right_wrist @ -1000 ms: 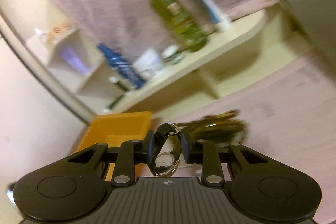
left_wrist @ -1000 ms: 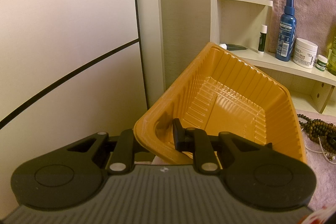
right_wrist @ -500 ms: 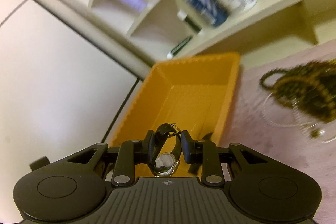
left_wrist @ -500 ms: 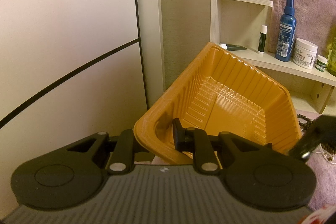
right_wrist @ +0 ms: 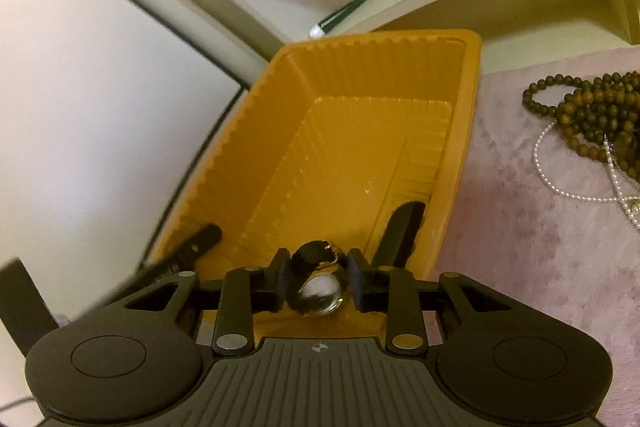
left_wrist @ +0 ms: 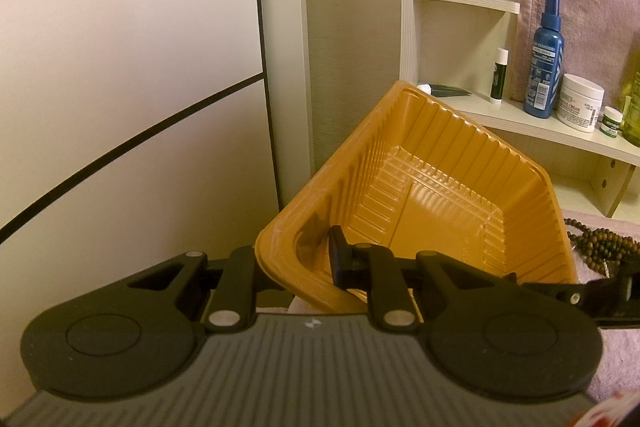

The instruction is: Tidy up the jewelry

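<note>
Pinching the near corner wall of the orange ribbed plastic tray (left_wrist: 452, 187), the left gripper (left_wrist: 296, 263) has its jaws shut tight on the tray's rim, one finger inside the tray and one outside. The tray tips up a little at that corner.

The right gripper (right_wrist: 318, 281) sits over the near end of the same tray. Its jaws have just been opening. Between them is a small round silver watch with a black strap (right_wrist: 320, 291). The watch leans on the left finger and a gap shows beside the right finger, so the pads no longer squeeze it. It hangs low over the tray's floor, and I cannot tell if it touches the floor.

Right of the tray, on the fuzzy pink cloth (right_wrist: 520, 247), lie a heap of brown wooden beads (right_wrist: 592, 111) and a thin white pearl string (right_wrist: 560, 179), well apart from the watch.

Behind the tray, a pale shelf (left_wrist: 540, 125) holds a blue spray bottle (left_wrist: 544, 67), a white cream jar (left_wrist: 580, 103) and a small lip balm stick (left_wrist: 498, 75).
</note>
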The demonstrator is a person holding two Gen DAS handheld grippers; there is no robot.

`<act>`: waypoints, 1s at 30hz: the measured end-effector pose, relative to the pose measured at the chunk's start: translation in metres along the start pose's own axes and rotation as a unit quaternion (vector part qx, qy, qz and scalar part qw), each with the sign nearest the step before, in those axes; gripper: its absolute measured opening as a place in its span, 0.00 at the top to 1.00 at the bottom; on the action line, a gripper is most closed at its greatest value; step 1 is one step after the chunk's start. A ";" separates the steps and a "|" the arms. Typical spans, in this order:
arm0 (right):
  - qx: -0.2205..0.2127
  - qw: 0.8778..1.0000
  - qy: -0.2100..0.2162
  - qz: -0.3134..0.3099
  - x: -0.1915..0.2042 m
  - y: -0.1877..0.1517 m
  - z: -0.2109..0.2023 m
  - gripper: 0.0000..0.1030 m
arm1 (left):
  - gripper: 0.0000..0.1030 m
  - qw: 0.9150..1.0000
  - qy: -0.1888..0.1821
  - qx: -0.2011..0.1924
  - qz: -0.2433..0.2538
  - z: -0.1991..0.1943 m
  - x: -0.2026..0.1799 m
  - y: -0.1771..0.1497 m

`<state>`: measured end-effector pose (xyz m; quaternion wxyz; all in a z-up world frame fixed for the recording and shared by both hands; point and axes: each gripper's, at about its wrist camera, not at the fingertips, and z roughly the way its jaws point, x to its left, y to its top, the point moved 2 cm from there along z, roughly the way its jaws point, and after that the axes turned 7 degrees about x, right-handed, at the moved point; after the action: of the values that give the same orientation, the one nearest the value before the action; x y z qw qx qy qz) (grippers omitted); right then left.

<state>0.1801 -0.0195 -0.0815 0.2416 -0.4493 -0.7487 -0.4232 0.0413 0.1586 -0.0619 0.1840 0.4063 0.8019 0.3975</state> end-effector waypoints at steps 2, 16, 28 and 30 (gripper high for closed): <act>0.002 1.000 -0.005 -0.014 0.003 -0.001 0.000 0.51 | 0.84 1.000 0.000 0.000 0.001 0.000 0.000 0.000; -0.074 0.994 -0.070 -0.048 -0.007 -0.009 -0.055 0.31 | 0.84 1.000 -0.002 0.000 0.000 -0.001 0.002 -0.001; -0.131 0.979 -0.149 0.052 -0.077 -0.041 -0.132 0.29 | 0.84 1.000 -0.001 0.000 0.003 0.000 0.002 -0.001; -0.145 0.975 -0.158 0.063 -0.084 -0.045 -0.139 0.27 | 0.84 1.000 -0.001 0.001 0.003 0.000 0.002 -0.001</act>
<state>0.1788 -0.1879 -0.0895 0.0787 -0.5871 -0.6782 -0.4348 0.0391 0.1600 -0.0626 0.1829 0.4094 0.8007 0.3973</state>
